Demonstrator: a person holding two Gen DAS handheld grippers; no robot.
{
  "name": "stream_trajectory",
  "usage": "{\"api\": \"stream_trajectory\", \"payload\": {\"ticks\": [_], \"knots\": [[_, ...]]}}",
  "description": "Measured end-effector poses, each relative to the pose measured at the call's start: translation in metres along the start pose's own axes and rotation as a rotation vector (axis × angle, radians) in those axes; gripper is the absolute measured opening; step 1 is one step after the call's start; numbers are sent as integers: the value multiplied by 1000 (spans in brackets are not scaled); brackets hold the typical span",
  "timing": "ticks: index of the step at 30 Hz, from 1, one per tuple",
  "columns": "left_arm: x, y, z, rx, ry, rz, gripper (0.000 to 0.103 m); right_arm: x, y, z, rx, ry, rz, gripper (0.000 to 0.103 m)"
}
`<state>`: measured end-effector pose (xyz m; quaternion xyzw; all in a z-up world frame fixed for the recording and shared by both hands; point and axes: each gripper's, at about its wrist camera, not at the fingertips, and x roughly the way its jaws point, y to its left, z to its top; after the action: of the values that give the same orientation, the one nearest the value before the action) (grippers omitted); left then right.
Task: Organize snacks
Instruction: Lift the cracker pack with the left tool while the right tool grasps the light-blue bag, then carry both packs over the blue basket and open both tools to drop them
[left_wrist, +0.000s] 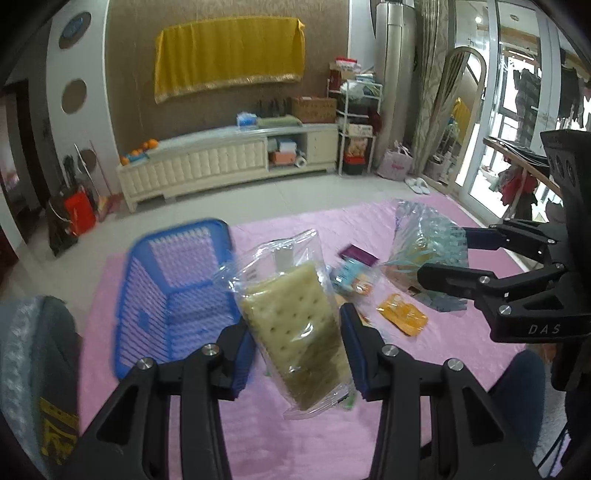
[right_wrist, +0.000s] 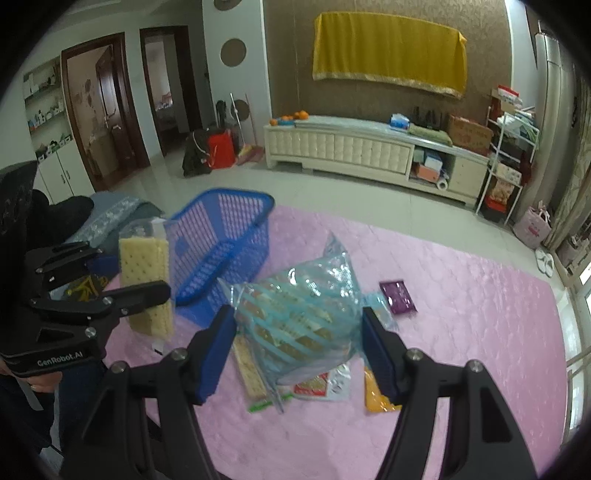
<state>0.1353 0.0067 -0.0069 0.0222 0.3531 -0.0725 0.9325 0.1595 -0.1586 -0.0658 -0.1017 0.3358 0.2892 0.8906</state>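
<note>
Left hand-held gripper (left_wrist: 297, 334) clamps cracker pack (left_wrist: 295, 332); right hand-held gripper (right_wrist: 299, 349) clamps blue bag (right_wrist: 299, 317).

Brown textured wall (right_wrist: 369, 99) at 12 o'clock, yellow cloth (right_wrist: 388, 51) hung on it. Cream low cabinet (right_wrist: 354, 147) beneath. Pale tiled floor (right_wrist: 221, 177). Dark wooden doors (right_wrist: 103, 107) at 10 o'clock. Bright glass doors (left_wrist: 517, 110) at 2 o'clock.

clear cracker pack (left_wrist: 295, 325) upright – blue striped bag (right_wrist: 299, 317) lifted, blue basket (left_wrist: 177, 291) empty
</note>
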Motion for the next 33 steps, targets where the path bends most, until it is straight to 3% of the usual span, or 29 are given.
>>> {"api": "stream_trajectory", "payload": {"ticks": [6,13,16,22,25,33], "knots": [[-20,35,17,43,-26,69,41,0,23,30,4,-49,6,71],[-20,86,40,-4,-32,117,41,20,42,69,-7,-66,69,71],[-10,108,46,-39,-8,105,41,33,49,83,-16,-69,77,71],[16,143,50,-116,44,71,41,75,61,101,-29,0,121,71],[35,150,48,-99,67,100,41,99,65,105,-38,44,117,71],[78,169,48,-99,135,67,41,162,66,111,-16,147,132,71]]}}
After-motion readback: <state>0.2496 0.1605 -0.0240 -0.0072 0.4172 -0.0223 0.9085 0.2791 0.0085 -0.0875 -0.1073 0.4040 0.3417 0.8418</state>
